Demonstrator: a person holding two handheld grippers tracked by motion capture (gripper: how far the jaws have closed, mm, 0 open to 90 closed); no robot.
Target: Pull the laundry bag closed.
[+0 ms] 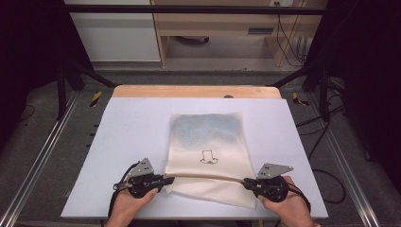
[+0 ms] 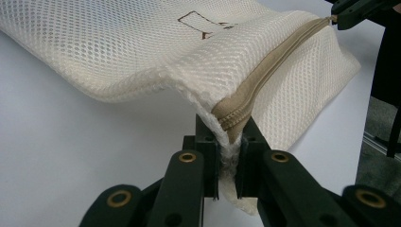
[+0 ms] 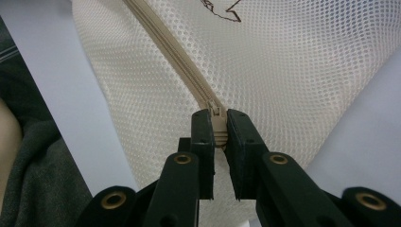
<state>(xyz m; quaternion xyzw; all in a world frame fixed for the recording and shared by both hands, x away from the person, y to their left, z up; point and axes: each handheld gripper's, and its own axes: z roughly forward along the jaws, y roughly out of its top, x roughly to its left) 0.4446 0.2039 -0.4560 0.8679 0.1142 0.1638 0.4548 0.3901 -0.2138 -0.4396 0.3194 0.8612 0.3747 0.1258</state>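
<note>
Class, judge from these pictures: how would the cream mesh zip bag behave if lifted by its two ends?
The cream mesh zip bag probably sags: it already drapes between the left hand-held gripper and right hand-held gripper. Its open weave suggests it is light. The tan zipper seems the firmest part.

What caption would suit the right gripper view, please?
Right gripper shut on the zipper pull of a cream mesh laundry bag.

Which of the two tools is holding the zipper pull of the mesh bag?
The right tool pinches the zipper pull. The left tool grips the mesh bag at the zipper's opposite end.
</note>
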